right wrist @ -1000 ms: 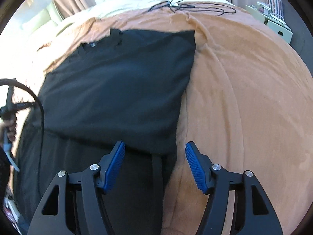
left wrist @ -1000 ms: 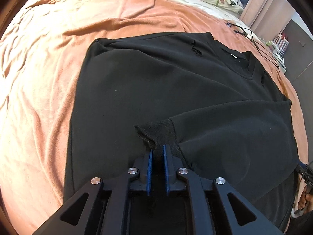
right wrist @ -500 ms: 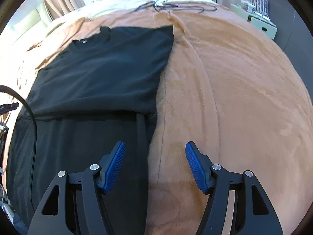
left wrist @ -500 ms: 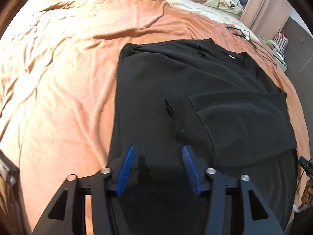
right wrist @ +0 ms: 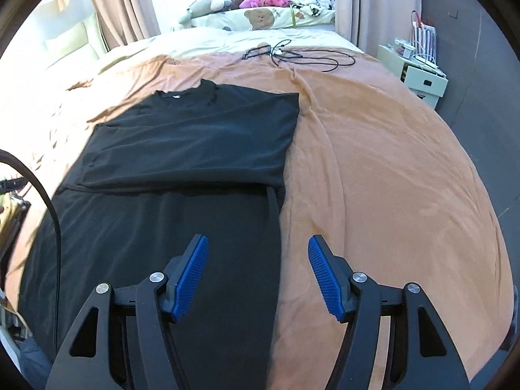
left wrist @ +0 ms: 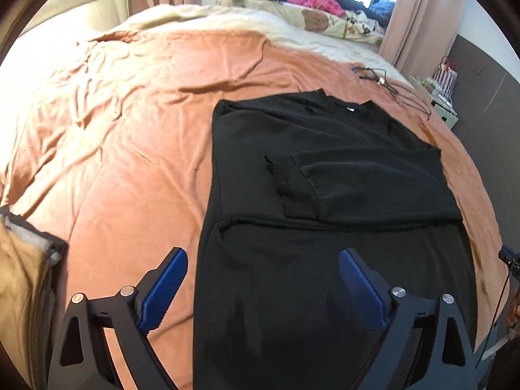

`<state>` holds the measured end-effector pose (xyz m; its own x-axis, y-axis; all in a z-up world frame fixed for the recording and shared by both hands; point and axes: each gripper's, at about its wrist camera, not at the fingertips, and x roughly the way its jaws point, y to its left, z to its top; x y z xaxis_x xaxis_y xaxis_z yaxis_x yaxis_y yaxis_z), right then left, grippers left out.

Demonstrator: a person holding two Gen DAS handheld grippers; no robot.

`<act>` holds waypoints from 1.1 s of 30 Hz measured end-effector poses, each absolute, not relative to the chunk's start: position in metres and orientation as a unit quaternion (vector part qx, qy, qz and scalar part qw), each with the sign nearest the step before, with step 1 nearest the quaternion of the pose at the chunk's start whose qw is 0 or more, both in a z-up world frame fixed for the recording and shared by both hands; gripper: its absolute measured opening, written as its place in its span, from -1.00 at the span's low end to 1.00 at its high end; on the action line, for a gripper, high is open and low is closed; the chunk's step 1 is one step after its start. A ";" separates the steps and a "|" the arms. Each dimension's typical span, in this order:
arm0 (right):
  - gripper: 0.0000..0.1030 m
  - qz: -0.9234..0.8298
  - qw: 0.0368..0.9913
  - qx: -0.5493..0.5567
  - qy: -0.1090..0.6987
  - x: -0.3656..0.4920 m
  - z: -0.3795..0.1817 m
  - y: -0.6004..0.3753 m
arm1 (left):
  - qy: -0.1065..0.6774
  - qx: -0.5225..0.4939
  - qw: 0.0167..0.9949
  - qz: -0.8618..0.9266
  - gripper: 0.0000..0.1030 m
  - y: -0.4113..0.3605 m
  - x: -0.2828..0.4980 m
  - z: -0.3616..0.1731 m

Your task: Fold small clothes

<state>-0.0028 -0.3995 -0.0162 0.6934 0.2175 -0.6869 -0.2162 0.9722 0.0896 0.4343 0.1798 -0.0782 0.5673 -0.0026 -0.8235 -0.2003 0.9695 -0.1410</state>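
- Black sweatshirt [left wrist: 325, 169] spread flat on the soft, wrinkled orange blanket [left wrist: 123, 136]; matte knit, sleeve folded across the chest, ribbed cuff [left wrist: 292, 188] frayed.
- Left gripper [left wrist: 263, 289] jaws opening wide, nothing between; right gripper [right wrist: 256, 276] parted, empty — straddling the shirt's right edge.
- Open blanket either side.
- Lower hem cut off; tangled cable [right wrist: 292, 55] beyond the collar.
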 end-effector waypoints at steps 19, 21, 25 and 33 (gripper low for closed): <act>0.97 0.129 0.936 0.016 0.326 -0.129 0.026 -0.392 | 0.396 -0.092 0.911 0.070 0.99 0.164 0.304 -0.026; 0.97 0.128 0.936 0.021 0.326 -0.138 0.025 -0.395 | 0.388 -0.090 0.916 0.058 0.99 0.160 0.289 -0.023; 0.97 0.138 0.932 0.040 0.332 -0.160 0.024 -0.403 | 0.386 -0.082 0.918 0.043 0.99 0.151 0.262 -0.021; 0.97 0.137 0.931 0.047 0.336 -0.207 0.019 -0.408 | 0.366 -0.084 0.926 0.031 0.99 0.139 0.213 -0.020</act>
